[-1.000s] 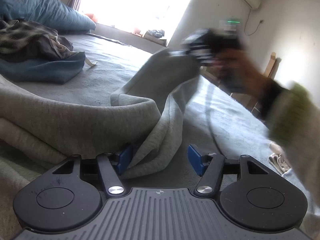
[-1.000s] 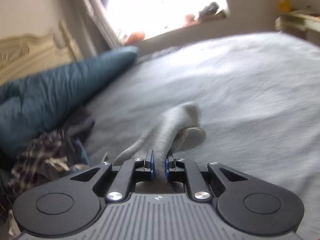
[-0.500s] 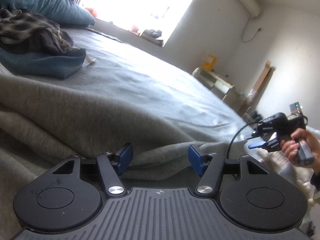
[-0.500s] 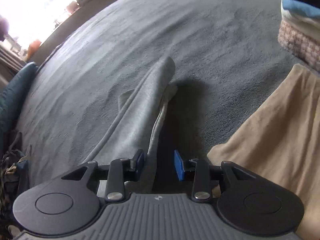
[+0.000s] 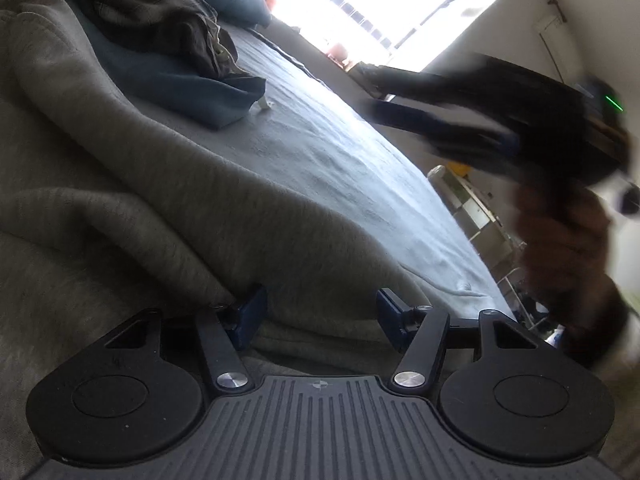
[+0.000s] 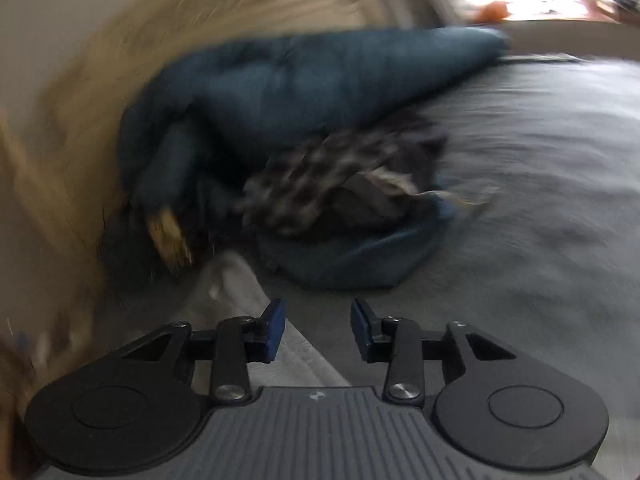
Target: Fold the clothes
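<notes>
A grey sweatshirt lies bunched in thick folds on the grey bed. My left gripper is open, low against the sweatshirt, with a fold lying between its blue pads; it grips nothing. My right gripper is open and empty above the bed, with a pale grey strip of the sweatshirt under its left finger. The right gripper also shows blurred in the left wrist view, held up in a hand at the right.
A pile of dark plaid and blue clothes lies ahead of the right gripper, with a teal duvet behind it against the headboard. The same pile sits beyond the sweatshirt. A bright window is at the back.
My right gripper let go of the grey sleeve, opened, and swung from the bed's edge round toward the clothes pile. My left gripper stayed open and tilted against the sweatshirt.
</notes>
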Tool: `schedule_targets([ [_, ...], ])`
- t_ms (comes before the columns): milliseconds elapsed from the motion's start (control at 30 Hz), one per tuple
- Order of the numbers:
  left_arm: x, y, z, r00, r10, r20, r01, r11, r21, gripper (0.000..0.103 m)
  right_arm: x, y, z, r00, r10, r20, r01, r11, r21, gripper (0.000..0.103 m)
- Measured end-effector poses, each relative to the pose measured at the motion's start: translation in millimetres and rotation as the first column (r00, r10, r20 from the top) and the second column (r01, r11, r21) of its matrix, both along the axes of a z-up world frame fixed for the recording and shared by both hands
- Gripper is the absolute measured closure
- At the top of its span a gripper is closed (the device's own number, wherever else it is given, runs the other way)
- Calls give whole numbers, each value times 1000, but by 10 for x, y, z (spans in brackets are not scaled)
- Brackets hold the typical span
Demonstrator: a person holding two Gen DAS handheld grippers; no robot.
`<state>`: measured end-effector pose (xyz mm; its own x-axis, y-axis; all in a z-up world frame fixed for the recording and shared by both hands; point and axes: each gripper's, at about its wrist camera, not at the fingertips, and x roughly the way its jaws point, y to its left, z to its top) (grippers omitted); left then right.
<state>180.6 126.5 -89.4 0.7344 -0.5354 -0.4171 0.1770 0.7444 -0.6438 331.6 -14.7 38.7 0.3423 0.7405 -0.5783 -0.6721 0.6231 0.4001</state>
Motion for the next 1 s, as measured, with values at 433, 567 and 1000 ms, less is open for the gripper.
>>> schedule_targets([
  [433,48,74,-114,999,-33,13,33,999,-8,42,784,1041,-1054,924,308,-229,-327,944,-51,54],
  [567,-24,105,-119,999,-34,23,34,999,6,42,737,997,-1050,889,362,-282,-383,923,-24,54],
  [1000,-20,132,-106,999,-25,21,25,999,-26,43,111,668,-408,951,306,49,-303,951,-53,100],
])
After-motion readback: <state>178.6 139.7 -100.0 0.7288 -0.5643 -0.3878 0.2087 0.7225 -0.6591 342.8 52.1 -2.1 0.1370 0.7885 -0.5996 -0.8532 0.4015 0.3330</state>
